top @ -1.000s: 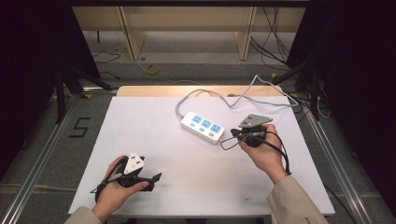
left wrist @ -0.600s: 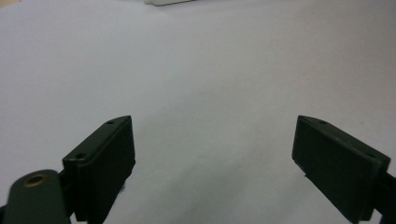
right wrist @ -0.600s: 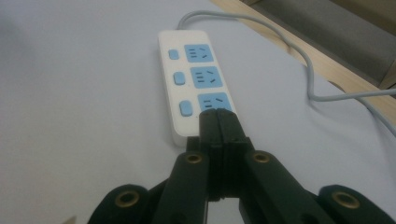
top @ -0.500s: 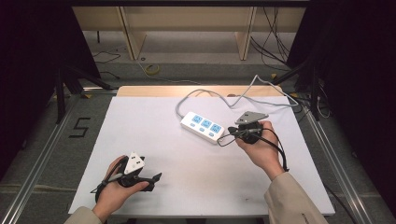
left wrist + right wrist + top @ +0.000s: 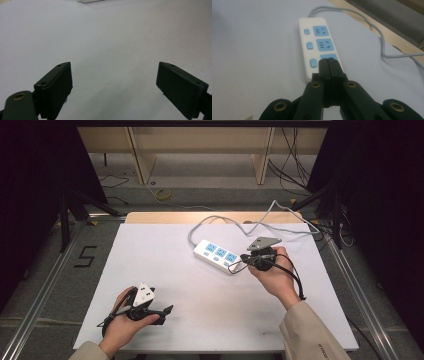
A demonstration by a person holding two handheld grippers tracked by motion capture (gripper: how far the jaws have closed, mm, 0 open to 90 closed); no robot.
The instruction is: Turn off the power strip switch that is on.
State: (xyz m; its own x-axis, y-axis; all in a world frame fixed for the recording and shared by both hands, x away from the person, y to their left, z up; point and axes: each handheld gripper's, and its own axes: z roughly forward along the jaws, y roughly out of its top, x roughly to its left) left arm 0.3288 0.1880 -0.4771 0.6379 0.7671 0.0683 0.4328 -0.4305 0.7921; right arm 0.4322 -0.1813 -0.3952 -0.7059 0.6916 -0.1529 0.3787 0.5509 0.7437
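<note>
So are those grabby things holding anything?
No. The right hand-held gripper is shut with nothing between its jaws, tips over the white plastic power strip. The left hand-held gripper is open.

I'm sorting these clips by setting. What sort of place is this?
Probably a lab recording station, not a home: a white table bounded by metal rails, dark curtains at the sides, loose cables on the floor, and only a power strip laid out.

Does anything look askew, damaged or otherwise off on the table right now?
Nothing stands out. The power strip lies flat and intact, at a slant to the table edges, its grey cable looping loosely off the far side. The right gripper, jaws shut, sits over its nearest socket; the left gripper is open over bare table.
</note>
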